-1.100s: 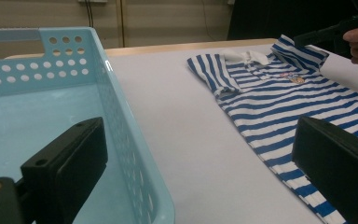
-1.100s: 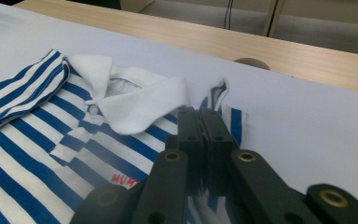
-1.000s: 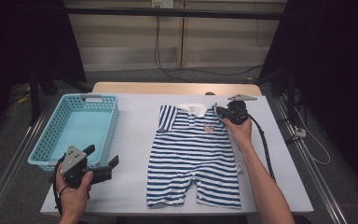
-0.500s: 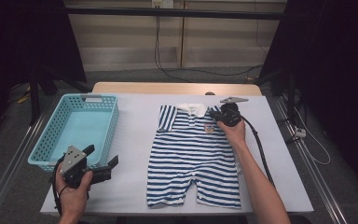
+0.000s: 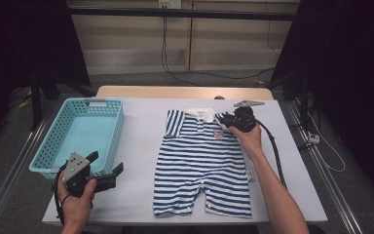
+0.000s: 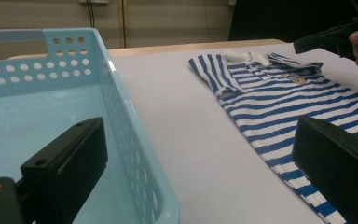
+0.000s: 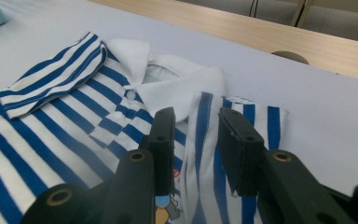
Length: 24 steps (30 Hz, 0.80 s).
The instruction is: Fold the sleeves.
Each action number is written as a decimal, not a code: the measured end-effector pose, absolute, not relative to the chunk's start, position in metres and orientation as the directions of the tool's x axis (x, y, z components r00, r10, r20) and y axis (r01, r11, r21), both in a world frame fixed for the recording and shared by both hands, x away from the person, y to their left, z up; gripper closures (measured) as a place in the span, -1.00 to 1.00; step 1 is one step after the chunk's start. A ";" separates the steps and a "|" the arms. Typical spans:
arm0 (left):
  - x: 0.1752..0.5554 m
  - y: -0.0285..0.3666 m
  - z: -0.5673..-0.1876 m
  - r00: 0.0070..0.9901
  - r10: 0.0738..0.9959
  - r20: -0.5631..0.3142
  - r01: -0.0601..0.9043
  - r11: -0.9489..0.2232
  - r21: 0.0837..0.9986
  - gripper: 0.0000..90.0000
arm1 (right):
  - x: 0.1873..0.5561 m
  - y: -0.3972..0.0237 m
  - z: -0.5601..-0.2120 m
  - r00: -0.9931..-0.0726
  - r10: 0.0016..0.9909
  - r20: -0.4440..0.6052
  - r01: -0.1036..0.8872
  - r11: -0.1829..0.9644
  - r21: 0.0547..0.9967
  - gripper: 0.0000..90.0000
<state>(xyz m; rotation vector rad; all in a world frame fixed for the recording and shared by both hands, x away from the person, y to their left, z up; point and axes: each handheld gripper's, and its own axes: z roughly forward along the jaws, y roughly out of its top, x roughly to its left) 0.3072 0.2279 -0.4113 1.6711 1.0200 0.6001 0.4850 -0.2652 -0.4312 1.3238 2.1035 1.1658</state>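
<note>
right claw [image 7: 195, 123] opening (sleeve [image 7: 242, 116] folded inward)

Blue-and-white striped romper [image 5: 202, 163] with white collar lies flat, face up, right of the light blue basket [image 5: 53, 146], one sleeve folded in

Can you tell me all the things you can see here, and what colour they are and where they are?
romper: one, blue and white stripes with a white collar, flat in the middle of the table.
basket: one, light blue, on the table's left side.
table: one, white top with a wooden far edge.
left hand-held gripper: one, black, jaws apart, near the basket's front corner.
right hand-held gripper: one, black, at the romper's folded sleeve; its jaws have just been opening, striped cloth between them.
</note>
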 end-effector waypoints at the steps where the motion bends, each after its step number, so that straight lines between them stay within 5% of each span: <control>1: 0.307 0.228 -0.411 0.512 0.854 -0.092 0.332 -0.098 0.938 -0.92 | 0.483 -0.267 -0.430 -0.481 0.871 0.100 0.541 0.204 0.816 0.50; 24: 0.308 0.225 -0.412 0.512 0.854 -0.093 0.330 -0.096 0.939 -0.92 | 0.461 -0.269 -0.458 -0.483 0.875 0.000 0.608 0.336 0.719 0.63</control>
